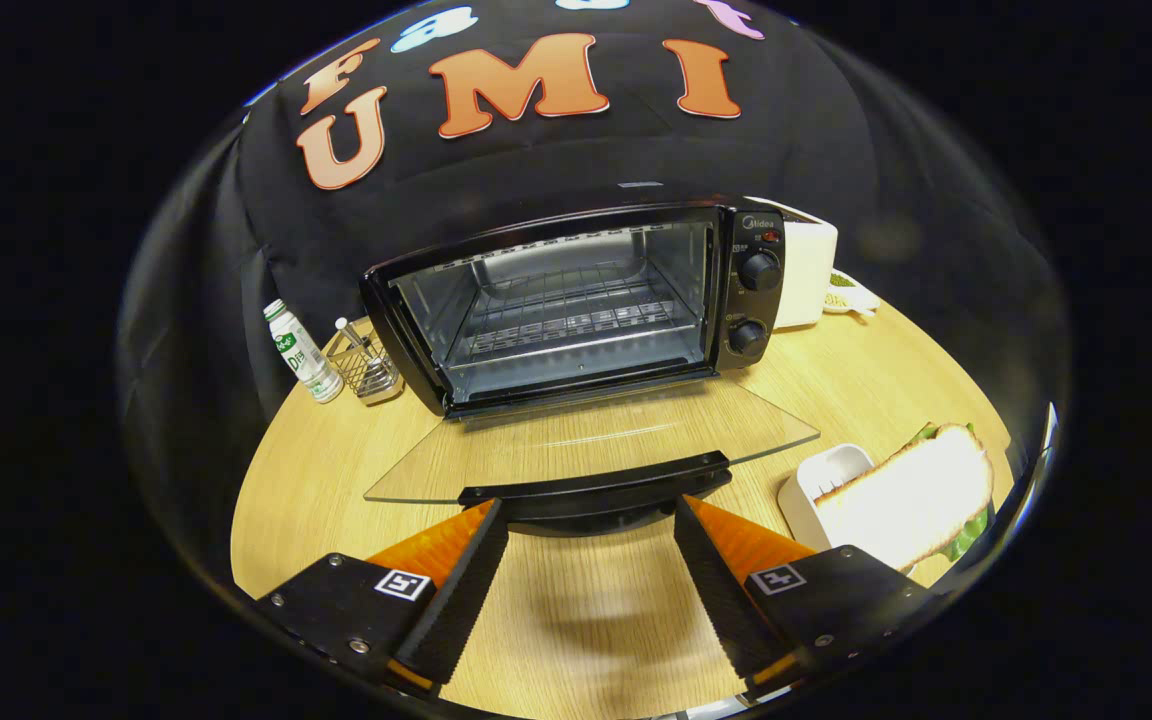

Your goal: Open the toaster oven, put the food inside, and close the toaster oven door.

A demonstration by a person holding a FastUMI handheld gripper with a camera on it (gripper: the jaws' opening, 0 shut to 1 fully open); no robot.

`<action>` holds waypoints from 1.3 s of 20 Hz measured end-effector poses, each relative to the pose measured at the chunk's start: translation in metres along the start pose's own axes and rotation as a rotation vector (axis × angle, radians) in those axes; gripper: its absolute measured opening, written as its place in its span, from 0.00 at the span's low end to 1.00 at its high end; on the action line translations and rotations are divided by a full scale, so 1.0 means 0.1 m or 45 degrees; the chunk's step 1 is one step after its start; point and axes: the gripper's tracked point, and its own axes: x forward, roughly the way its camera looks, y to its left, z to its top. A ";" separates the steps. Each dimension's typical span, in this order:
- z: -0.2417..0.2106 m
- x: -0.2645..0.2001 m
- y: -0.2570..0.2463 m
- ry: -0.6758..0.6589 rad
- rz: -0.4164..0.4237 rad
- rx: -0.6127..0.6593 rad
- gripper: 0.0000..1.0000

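A black toaster oven [576, 300] stands on the wooden table [336, 470] with its glass door [586, 440] folded flat down toward me. Inside, a wire rack [571, 315] sits bare. The door's black handle [596, 485] lies just ahead of my fingertips. My gripper [591, 510] is open, its two fingers spread wide either side of the handle's middle, with nothing pressed between them. A sandwich [911, 495] of white bread with green filling rests on a white tray [831, 470] to the right of the right finger.
Left of the oven stand a small white bottle [301, 352] and a wire holder [366, 362] with utensils. A white appliance [804, 270] sits behind the oven's right side, a small dish [848, 292] beside it. The round table's edge curves close on both sides.
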 end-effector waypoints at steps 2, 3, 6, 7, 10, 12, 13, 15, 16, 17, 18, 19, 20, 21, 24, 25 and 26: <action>-0.01 0.01 0.01 -0.005 0.015 0.052 1.00; -0.01 0.02 0.00 -0.007 0.022 0.071 1.00; -0.06 0.04 0.01 0.001 0.046 0.106 1.00; -0.09 0.06 0.01 0.010 0.046 0.098 1.00; -0.18 0.09 -0.02 0.027 0.024 0.038 1.00; -0.25 0.13 -0.04 0.053 0.012 0.005 1.00; -0.29 0.15 -0.04 0.069 0.012 0.000 1.00; -0.37 0.20 -0.06 0.092 0.010 -0.008 1.00; -0.42 0.22 -0.06 0.104 0.006 -0.021 1.00; -0.45 0.25 -0.08 0.115 -0.002 -0.037 1.00; -0.49 0.27 -0.09 0.129 -0.010 -0.052 1.00; -0.53 0.30 -0.09 0.142 -0.018 -0.064 1.00; -0.55 0.32 -0.09 0.151 -0.020 -0.070 1.00; -0.56 0.33 -0.09 0.152 -0.018 -0.069 1.00; -0.57 0.33 -0.09 0.145 0.001 -0.044 1.00; -0.55 0.31 -0.09 0.141 0.002 -0.036 1.00; -0.53 0.28 -0.08 0.131 0.001 -0.029 1.00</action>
